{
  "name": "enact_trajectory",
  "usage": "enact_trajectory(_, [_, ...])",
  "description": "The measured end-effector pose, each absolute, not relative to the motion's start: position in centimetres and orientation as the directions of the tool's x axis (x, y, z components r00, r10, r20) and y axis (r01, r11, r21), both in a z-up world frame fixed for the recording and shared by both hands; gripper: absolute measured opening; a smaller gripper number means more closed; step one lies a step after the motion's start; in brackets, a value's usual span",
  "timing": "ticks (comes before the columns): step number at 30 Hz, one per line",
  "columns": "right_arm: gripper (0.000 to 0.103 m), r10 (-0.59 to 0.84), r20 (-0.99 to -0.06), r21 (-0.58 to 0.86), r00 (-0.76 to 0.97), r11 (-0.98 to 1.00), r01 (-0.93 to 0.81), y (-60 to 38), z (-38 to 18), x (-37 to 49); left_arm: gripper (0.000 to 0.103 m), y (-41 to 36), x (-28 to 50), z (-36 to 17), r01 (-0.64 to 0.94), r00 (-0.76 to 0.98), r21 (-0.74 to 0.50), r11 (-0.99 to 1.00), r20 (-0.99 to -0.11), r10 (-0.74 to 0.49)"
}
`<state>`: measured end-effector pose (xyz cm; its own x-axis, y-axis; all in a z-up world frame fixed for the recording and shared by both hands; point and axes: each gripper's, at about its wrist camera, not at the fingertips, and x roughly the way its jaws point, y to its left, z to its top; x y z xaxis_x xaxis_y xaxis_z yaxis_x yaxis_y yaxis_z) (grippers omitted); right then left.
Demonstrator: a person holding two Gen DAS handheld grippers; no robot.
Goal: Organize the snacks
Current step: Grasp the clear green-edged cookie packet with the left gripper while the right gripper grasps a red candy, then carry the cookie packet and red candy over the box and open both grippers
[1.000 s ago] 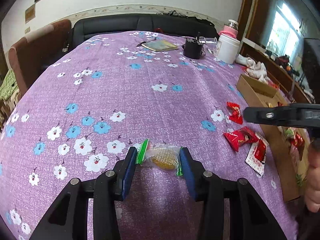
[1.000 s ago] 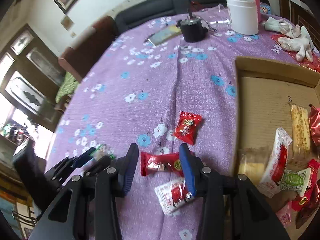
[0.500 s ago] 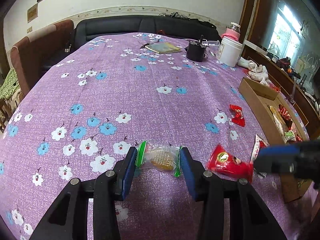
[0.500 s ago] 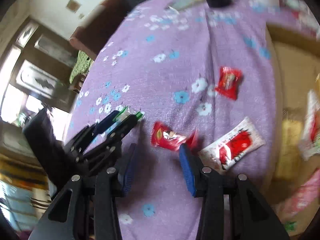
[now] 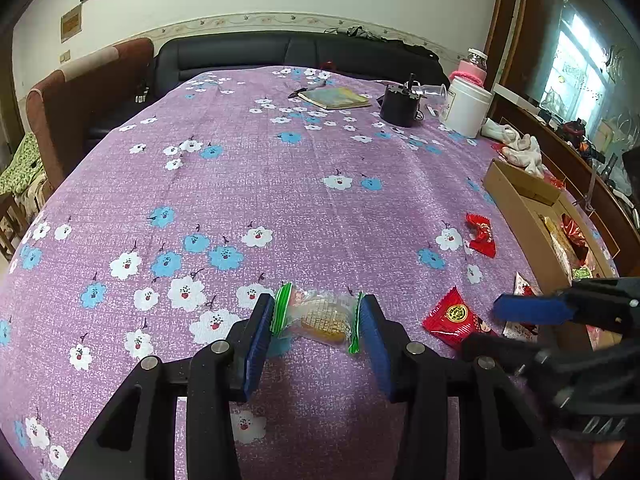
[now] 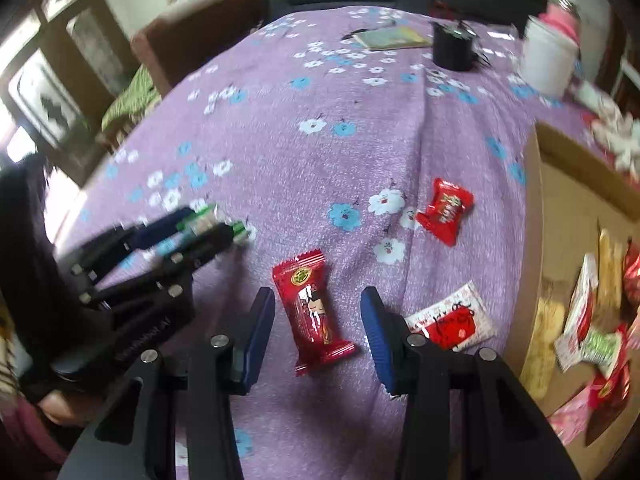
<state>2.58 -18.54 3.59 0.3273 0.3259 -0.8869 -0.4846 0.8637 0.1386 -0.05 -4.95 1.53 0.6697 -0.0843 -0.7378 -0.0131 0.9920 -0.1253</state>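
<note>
Both tongs hang low over the counter [image 5: 280, 184], which is covered in a purple flowered cloth. Left tongs [image 5: 318, 320] are clamped on a clear snack packet with green ends [image 5: 320, 316], one blue pad against each end, the yellow snack showing through the wrapper. Right tongs [image 6: 318, 312] stand part-way apart around a long red snack packet [image 6: 312, 312] that lies flat on the cloth between the blue pads, with clear gaps on both sides, so nothing is gripped. Just beside it to the right lies a white-and-red packet [image 6: 452, 320], and farther up a small red packet [image 6: 444, 210]. At the right edge sits a cardboard box [image 6: 560, 200] that already holds several snacks
</note>
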Motion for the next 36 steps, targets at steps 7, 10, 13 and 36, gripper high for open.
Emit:
enact_trajectory(7, [0.017, 0.296, -0.862, 0.071, 0.411, 0.874, -0.48, -18.4, 2.9, 2.1, 0.045, -5.4, -0.2, 1.7, 0.013, 0.68, -0.127, 0.992, -0.726, -0.102])
enact_trajectory(10, [0.017, 0.34, -0.782, 0.127, 0.523, 0.908, -0.4, -20.3, 4.1, 2.6, 0.045, -5.6, -0.6, 2.2, 0.03, 0.704, -0.13, 0.991, -0.701, -0.113])
enact_trajectory(13, [0.017, 0.379, -0.728, 0.179, 0.571, 0.909, -0.376, -21.7, 4.8, 2.5, 0.045, -5.8, -1.2, 3.2, 0.04, 0.749, -0.128, 0.991, -0.653, -0.114])
enact_trajectory(36, [0.017, 0.411, -0.661, 0.192, 0.628, 0.902, -0.387, -22.2, 5.5, 1.4, 0.045, -7.4, -2.2, 4.6, 0.034, 0.84, -0.018, 0.999, -0.541, -0.038])
